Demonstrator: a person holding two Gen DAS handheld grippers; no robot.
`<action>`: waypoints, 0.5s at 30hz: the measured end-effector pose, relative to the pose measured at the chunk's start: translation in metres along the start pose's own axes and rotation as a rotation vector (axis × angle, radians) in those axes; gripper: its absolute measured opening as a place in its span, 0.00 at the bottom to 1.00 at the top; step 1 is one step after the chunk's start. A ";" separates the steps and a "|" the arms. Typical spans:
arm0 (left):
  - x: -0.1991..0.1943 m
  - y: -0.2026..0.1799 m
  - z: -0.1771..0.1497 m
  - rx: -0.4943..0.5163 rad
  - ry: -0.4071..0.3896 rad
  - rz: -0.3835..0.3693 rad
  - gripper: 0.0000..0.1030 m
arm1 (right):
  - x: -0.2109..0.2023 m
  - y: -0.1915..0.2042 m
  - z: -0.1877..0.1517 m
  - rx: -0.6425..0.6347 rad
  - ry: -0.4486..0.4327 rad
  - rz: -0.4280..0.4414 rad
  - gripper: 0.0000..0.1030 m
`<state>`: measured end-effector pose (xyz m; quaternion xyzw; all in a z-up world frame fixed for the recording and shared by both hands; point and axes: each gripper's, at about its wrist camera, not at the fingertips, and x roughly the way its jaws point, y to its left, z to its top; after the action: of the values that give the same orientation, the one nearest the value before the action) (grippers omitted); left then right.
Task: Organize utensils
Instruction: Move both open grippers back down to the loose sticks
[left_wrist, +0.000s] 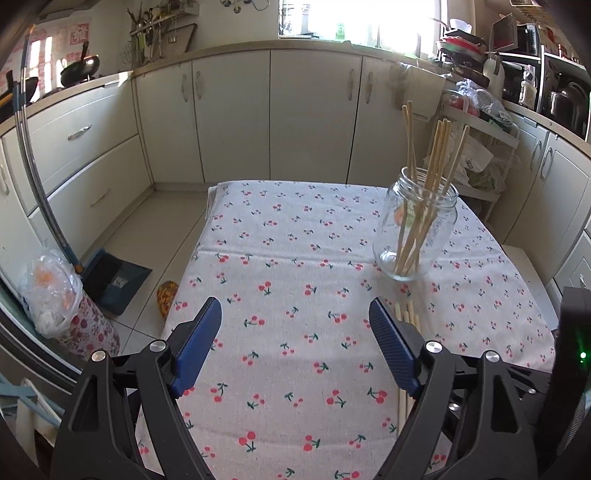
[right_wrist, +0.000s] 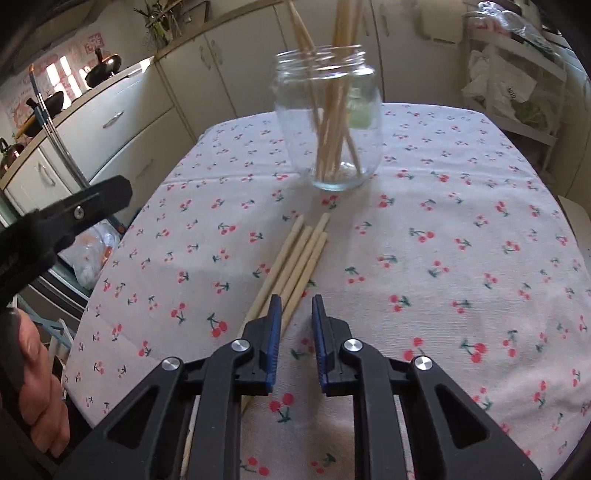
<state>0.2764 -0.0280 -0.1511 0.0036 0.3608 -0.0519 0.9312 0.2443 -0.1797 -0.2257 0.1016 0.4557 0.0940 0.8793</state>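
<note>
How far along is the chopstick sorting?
Done: several chopsticks stand in the glass jar. In hand: nothing; the right gripper hangs narrowly open over the loose chopsticks on the cherry tablecloth, and the left gripper is wide open, empty. Left: those four or so.

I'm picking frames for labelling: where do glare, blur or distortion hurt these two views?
Left wrist view: the window is blown out and the fisheye bends the cabinets, yet the glass jar is sharp. Right wrist view: the jar and its chopsticks are motion-smeared; the loose chopsticks stay clear.
</note>
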 end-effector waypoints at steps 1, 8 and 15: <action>0.000 -0.001 -0.001 0.003 0.003 -0.003 0.77 | 0.001 0.001 0.001 -0.012 -0.001 -0.007 0.17; 0.010 -0.014 -0.007 0.036 0.059 -0.039 0.77 | 0.002 -0.001 0.004 -0.105 0.043 -0.059 0.12; 0.035 -0.048 -0.013 0.130 0.139 -0.100 0.77 | -0.011 -0.035 0.000 -0.130 0.044 -0.085 0.11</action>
<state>0.2886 -0.0785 -0.1822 0.0494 0.4202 -0.1209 0.8980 0.2410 -0.2166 -0.2260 0.0228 0.4718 0.0883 0.8770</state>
